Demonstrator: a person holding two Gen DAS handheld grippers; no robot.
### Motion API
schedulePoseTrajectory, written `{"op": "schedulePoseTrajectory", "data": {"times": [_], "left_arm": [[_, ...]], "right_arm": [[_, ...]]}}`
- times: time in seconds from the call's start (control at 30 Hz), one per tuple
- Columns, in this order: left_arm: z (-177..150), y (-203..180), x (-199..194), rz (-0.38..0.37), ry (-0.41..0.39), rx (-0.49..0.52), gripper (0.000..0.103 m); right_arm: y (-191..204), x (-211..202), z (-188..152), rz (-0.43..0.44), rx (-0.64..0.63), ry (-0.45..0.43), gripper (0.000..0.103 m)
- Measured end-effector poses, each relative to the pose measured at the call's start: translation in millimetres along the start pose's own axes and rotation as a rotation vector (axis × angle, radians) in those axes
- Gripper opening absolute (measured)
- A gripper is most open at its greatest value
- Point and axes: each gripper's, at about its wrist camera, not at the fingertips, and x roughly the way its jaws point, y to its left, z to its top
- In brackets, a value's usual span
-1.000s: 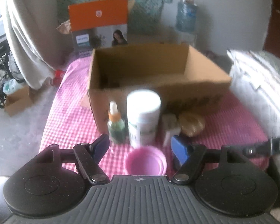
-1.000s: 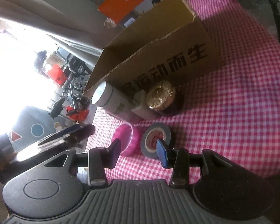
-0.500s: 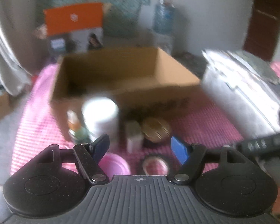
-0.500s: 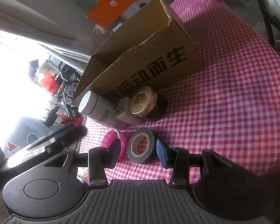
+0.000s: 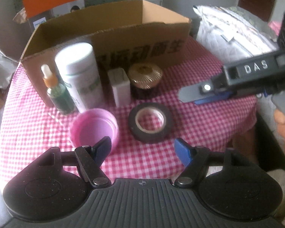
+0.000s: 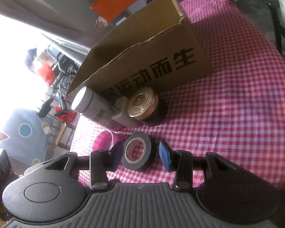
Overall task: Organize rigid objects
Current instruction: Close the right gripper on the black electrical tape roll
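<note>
A black tape roll lies on the pink checked cloth, next to a pink cap. Behind them stand a dropper bottle, a white bottle, a small white box and a gold-lidded jar, in front of an open cardboard box. My left gripper is open and empty, near the tape roll and cap. My right gripper is open with the tape roll between its fingers; it also shows from the side in the left wrist view.
An orange-topped carton stands behind the cardboard box. A silver padded bag lies at the right of the table. The cloth's front edge is close below my left gripper. Clutter and a blue mat lie on the floor to the left.
The left gripper has swung right and back, bringing the tape roll and the right gripper into its view. The right gripper has moved in so the tape roll sits between its open fingers.
</note>
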Motion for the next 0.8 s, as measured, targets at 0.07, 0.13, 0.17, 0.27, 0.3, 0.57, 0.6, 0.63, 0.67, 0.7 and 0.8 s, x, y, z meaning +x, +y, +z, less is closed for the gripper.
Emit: {"op": "schedulePoseTrajectory", "data": {"times": [0.07,0.13,0.17,0.27,0.3,0.57,0.6,0.63,0.67,0.7,0.8], "left_arm": [[-1,-3,3,-0.002,0.004,0.013,0.073],[0,-6,7,-0.001,0.005,0.031,0.073],[1,-8,10,0.000,0.004,0.041,0.073],[1,-9,17,-0.004,0.007,0.055,0.072],[2,-9,20,-0.006,0.011,0.057,0.071],[5,-15,33,-0.029,0.042,0.074,0.068],[7,-15,35,-0.031,0.048,0.071,0.068],[8,-15,37,-0.032,0.054,0.066,0.068],[10,-16,37,-0.034,0.053,0.065,0.068],[10,-17,38,-0.036,0.052,0.068,0.068],[13,-19,40,-0.036,0.052,0.072,0.068]], "right_arm": [[3,4,0,-0.002,-0.023,0.009,0.045],[7,9,0,-0.011,-0.049,0.014,0.045],[8,12,1,-0.015,-0.061,0.015,0.044],[7,20,2,-0.027,-0.078,0.028,0.039],[7,23,3,-0.030,-0.083,0.037,0.038],[8,39,3,-0.063,-0.139,0.086,0.029],[8,41,3,-0.063,-0.144,0.092,0.029],[8,42,3,-0.062,-0.146,0.099,0.029],[7,43,4,-0.062,-0.149,0.105,0.027],[7,45,4,-0.064,-0.154,0.111,0.026],[8,46,6,-0.064,-0.172,0.121,0.023]]}}
